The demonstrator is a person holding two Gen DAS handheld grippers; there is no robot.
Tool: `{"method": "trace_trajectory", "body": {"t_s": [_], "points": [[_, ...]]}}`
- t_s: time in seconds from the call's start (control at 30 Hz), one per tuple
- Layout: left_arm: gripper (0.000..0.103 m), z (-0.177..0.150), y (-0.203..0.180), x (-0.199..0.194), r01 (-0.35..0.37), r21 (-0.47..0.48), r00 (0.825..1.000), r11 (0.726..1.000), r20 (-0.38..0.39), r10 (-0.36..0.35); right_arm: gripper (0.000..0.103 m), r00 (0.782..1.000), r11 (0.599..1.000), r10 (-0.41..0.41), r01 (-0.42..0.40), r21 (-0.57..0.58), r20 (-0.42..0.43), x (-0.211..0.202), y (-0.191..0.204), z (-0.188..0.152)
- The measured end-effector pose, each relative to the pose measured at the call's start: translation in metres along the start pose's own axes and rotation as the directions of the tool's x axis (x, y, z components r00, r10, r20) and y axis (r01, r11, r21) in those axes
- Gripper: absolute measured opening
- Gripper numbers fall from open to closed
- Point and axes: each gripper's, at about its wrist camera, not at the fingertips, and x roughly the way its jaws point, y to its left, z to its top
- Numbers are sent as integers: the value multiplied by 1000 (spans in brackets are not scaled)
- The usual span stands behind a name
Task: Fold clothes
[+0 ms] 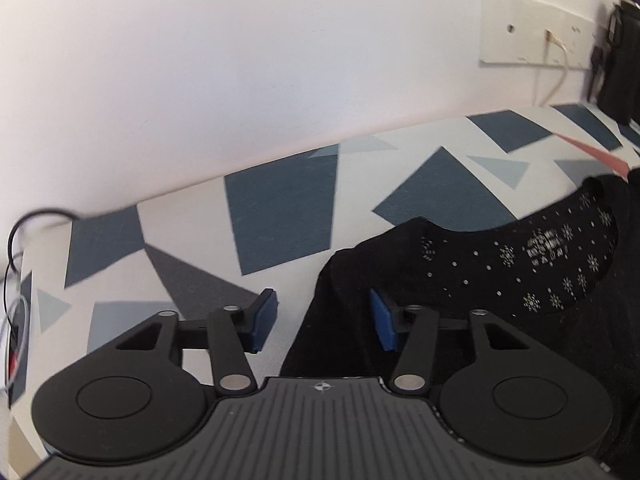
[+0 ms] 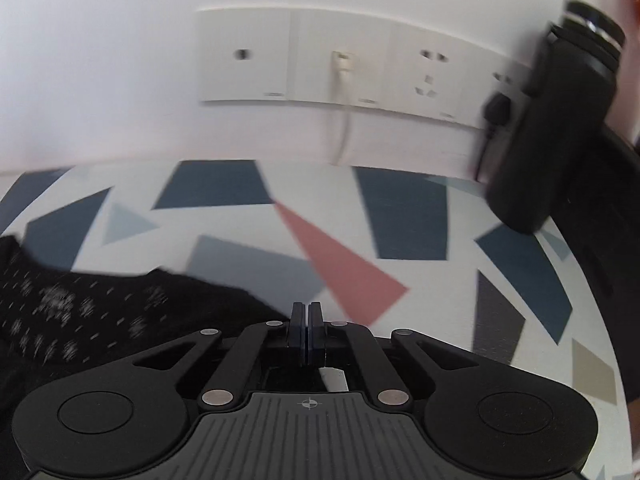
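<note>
A black garment (image 1: 500, 264) with white snowflake print lies crumpled on the patterned tabletop (image 1: 280, 208), at the right of the left wrist view. My left gripper (image 1: 324, 320) is open. Its right blue pad (image 1: 383, 320) is over the cloth and its left pad (image 1: 264, 318) over bare table, with the garment's left edge between them, not pinched. In the right wrist view the same garment (image 2: 92, 308) fills the lower left, and its edge runs up to my right gripper (image 2: 307, 320). That gripper's pads are pressed together, and no cloth shows between them.
A white wall with a socket plate (image 2: 340, 60) and a plugged white cable (image 2: 342, 120) backs the table. A black bottle-like object (image 2: 552, 120) stands at the far right, and thin black cables (image 1: 20, 236) lie at the left edge. The tabletop (image 2: 408, 216) carries blue, grey and pink shapes.
</note>
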Motion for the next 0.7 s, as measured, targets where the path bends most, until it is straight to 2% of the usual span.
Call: {"method": "trace_trajectory", "body": {"t_s": [0.07, 0.17, 0.23, 0.27, 0.3, 0.37, 0.5, 0.57, 0.6, 0.63, 0.7], "points": [[66, 0, 3, 1, -7, -15, 1000, 1000, 1, 7, 0, 1000, 999, 10, -10, -32, -6, 4, 4, -1], [69, 0, 5, 2, -23, -11, 1000, 1000, 7, 23, 1, 999, 997, 35, -36, -74, -15, 10, 21, -3], [69, -1, 5, 1, -48, 7, 999, 999, 17, 47, 2, 998, 996, 67, -67, -57, -13, 12, 30, 1], [69, -1, 7, 1, -52, 9, 998, 999, 20, 52, 5, 997, 996, 76, -76, -41, -8, 11, 33, 4], [69, -1, 8, 2, -57, 11, 998, 998, 23, 56, 14, 997, 996, 82, -82, -30, 7, 7, 37, 6], [70, 1, 13, 3, -58, 4, 998, 998, 24, 58, 25, 992, 993, 119, -118, -28, 42, -5, 43, 11], [74, 6, 22, 10, -69, -35, 997, 997, 21, 69, 25, 976, 973, 218, -218, -81, -9, -17, 64, 11], [79, 9, 22, 13, -86, -33, 996, 996, 27, 87, 29, 976, 970, 209, -214, -116, -53, -15, 78, 2], [80, 10, 22, 15, -98, -28, 995, 995, 33, 99, 34, 977, 969, 199, -207, -132, -70, -13, 85, -3], [83, 11, 21, 16, -108, -22, 993, 994, 37, 109, 40, 982, 972, 178, -187, -145, -70, -11, 90, -7], [88, 13, 23, 19, -119, -16, 992, 993, 33, 119, 45, 989, 972, 146, -150, -183, -33, -9, 100, -17]]}}
